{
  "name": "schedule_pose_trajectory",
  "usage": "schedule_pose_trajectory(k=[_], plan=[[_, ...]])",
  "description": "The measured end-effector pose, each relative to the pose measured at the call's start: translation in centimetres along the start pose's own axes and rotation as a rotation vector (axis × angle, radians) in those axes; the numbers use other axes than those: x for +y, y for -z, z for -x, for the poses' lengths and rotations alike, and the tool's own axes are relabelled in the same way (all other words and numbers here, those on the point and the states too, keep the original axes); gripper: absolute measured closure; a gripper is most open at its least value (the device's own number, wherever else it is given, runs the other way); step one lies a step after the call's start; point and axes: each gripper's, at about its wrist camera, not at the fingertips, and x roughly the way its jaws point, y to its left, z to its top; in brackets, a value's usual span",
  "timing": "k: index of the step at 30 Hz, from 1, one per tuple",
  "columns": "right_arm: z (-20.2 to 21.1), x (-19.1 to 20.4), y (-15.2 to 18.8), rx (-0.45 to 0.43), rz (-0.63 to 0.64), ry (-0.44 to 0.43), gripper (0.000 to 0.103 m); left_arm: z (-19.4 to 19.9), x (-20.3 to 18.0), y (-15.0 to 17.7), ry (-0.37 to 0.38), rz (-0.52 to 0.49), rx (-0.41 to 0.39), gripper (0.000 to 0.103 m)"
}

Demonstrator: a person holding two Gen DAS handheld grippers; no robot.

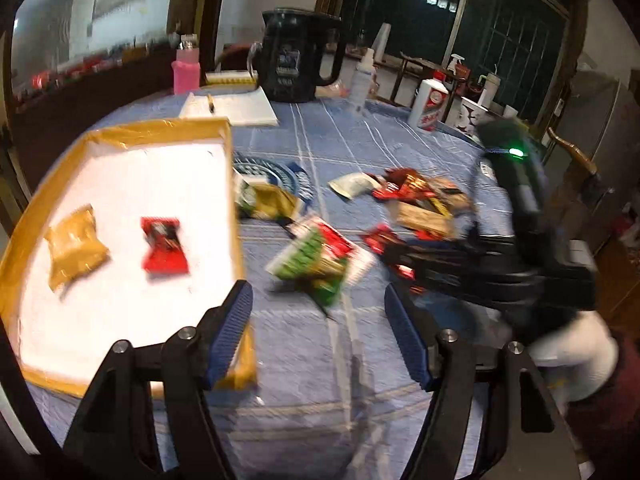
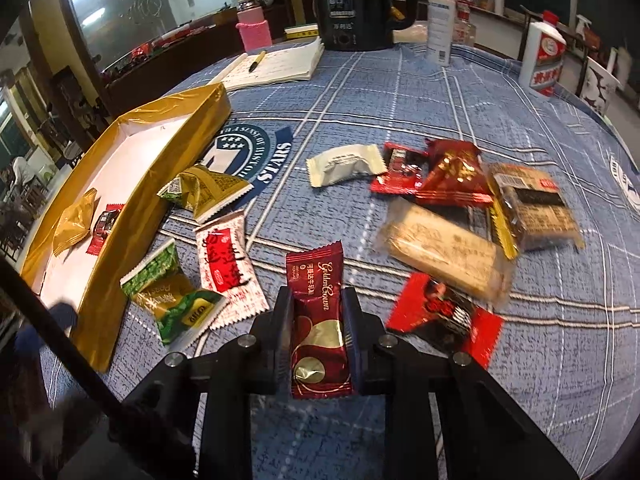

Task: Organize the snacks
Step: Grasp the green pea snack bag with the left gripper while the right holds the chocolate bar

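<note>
Gold-edged tray: ahead-left of left gripper, two packets inside. Left jaws spread wide, holding nothing. Right gripper pinches dark red Golden Crown packet; long axis runs forward between jaws, top end pointing away.

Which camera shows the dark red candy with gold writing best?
The right wrist view: the dark red foil candy packet sits sharp and close, clamped in the right gripper. In the blurry left wrist view, only that gripper's black body shows; the candy cannot be made out.
</note>
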Motion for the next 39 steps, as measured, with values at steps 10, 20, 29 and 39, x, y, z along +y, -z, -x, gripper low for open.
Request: schedule_pose_trajectory(k=[10,20,29,39], plan=[[0.7,-0.9,0.7,0.012,-0.016,0.042,0.08,2.6,4.6,0.1,0.093,0.086,-0.035,0.033],[1.8,-1.7,2.0,0.02,-0.059,0.032,0.082,-0.8,0.2,1.9,0.316,0.037,0.104,0.036],[3.0,-2.5,2.8,0.006,-0.061,0.033,0.09,-1.4,4.5,1.0,0.209,0.146,0.084,0.035],[2.0,-1.1,3.4,-0.025,0.036,-0.013,0.064,-6.6,0.7,-1.5,0.117,0.097,0.13,0.033]])
